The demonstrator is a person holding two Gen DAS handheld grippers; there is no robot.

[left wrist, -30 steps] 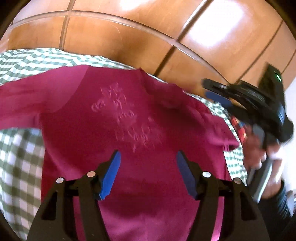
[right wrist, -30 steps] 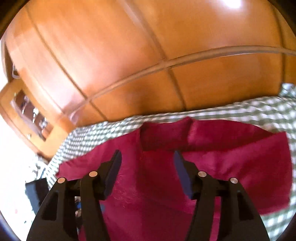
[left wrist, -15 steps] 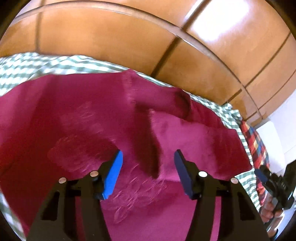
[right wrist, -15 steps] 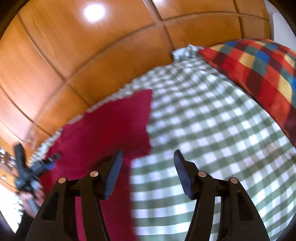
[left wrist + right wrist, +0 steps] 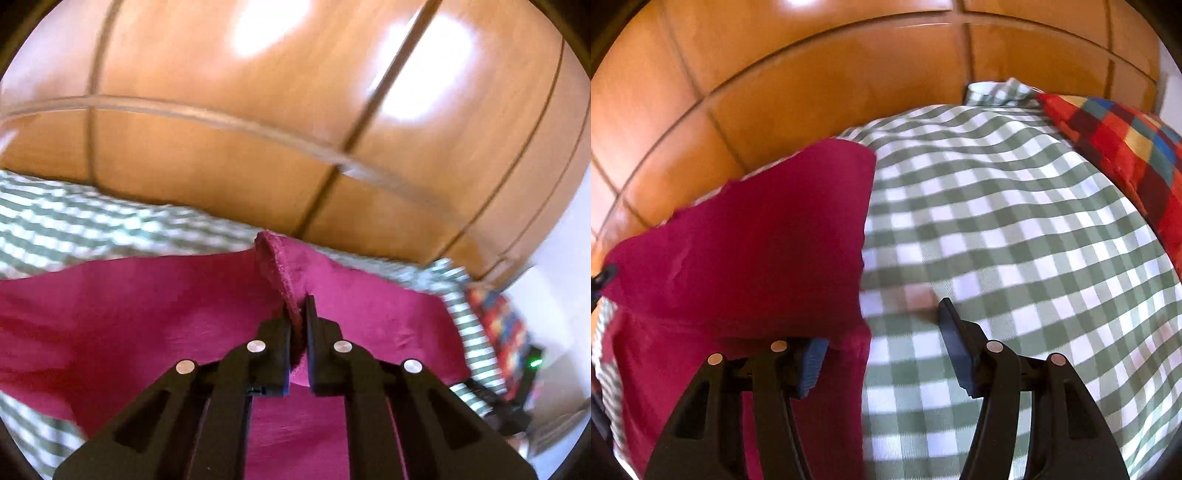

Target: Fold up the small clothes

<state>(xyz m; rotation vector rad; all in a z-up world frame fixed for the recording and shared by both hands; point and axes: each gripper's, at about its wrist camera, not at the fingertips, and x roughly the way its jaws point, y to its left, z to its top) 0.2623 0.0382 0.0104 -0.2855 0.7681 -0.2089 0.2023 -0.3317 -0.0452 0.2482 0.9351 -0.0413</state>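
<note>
A dark red small shirt (image 5: 155, 306) lies on a green and white checked bedcover (image 5: 74, 225). My left gripper (image 5: 298, 314) is shut on a raised fold of the shirt, which stands up between the jaws. In the right wrist view the shirt (image 5: 757, 236) lies at the left with one sleeve spread flat. My right gripper (image 5: 882, 354) is open, low over the shirt's right edge; its left finger (image 5: 812, 362) is over red cloth and its right finger (image 5: 956, 347) over the bedcover (image 5: 997, 221).
A wooden panelled headboard (image 5: 295, 110) runs behind the bed. A red, blue and yellow checked pillow (image 5: 1126, 147) lies at the right. The other gripper's black body with a green light (image 5: 532, 369) shows at the right edge of the left wrist view.
My left gripper has closed on a fold of the shirt and lifted it. My right gripper has dropped to the shirt's right edge, still open.
</note>
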